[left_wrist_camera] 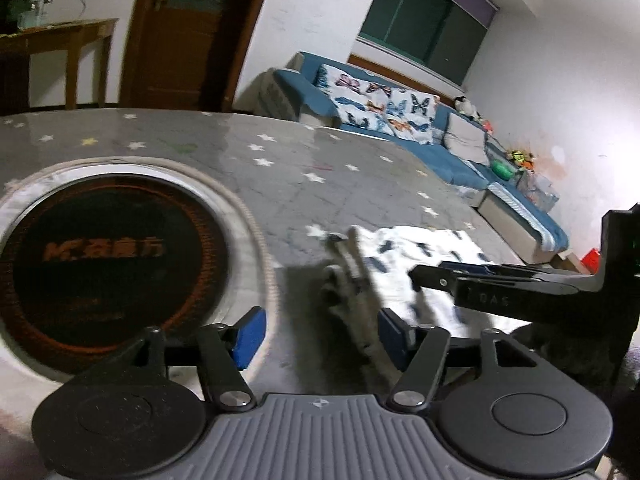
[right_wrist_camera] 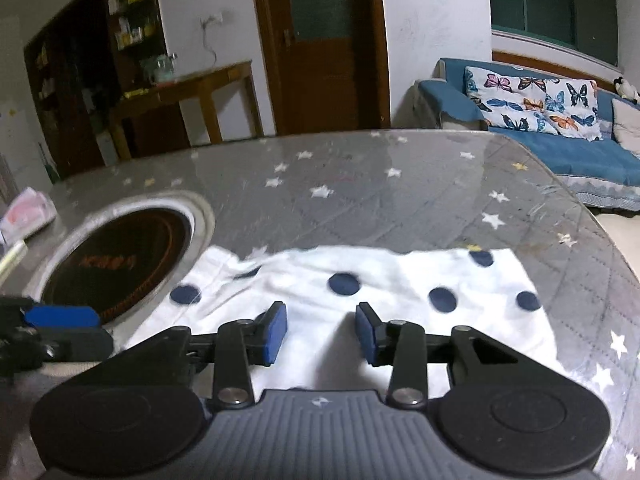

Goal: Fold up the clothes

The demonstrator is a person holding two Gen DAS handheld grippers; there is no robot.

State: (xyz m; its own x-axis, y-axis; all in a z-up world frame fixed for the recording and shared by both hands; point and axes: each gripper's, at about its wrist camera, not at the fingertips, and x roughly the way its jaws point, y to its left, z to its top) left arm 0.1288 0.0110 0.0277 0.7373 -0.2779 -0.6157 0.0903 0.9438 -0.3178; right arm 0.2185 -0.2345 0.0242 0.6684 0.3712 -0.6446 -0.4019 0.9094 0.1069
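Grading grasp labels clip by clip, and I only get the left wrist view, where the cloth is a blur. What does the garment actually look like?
Observer: In the right wrist view it is a white cloth with dark blue dots, spread on the grey star-patterned table.
Operator: Is the right gripper gripping it?
Observer: No, it is open, nothing pinched between its pads.
Operator: Anything beside the round black hob?
Observer: A pink-and-white packet lies on the table left of it.
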